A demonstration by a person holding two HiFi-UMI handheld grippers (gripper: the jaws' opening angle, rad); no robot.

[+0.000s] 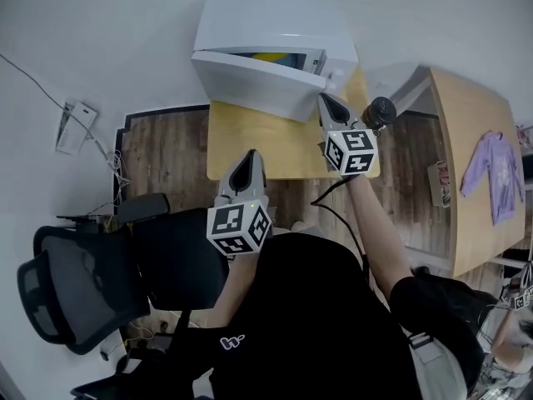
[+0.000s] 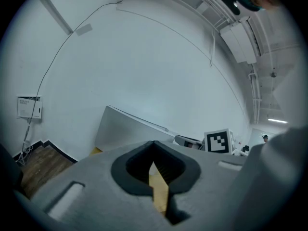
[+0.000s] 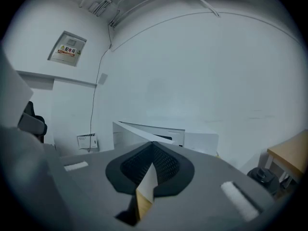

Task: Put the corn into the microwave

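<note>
White microwave (image 1: 275, 48), door ajar, stands at the small table's (image 1: 250, 144) far edge by the wall (image 1: 125, 23); left gripper (image 1: 249, 154) and right gripper (image 1: 324, 99) both closed, empty.

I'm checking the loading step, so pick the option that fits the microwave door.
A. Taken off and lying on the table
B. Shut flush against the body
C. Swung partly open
C: in the head view the microwave has its door angled away from the body, and a yellow thing shows in the dark gap behind it.
</note>
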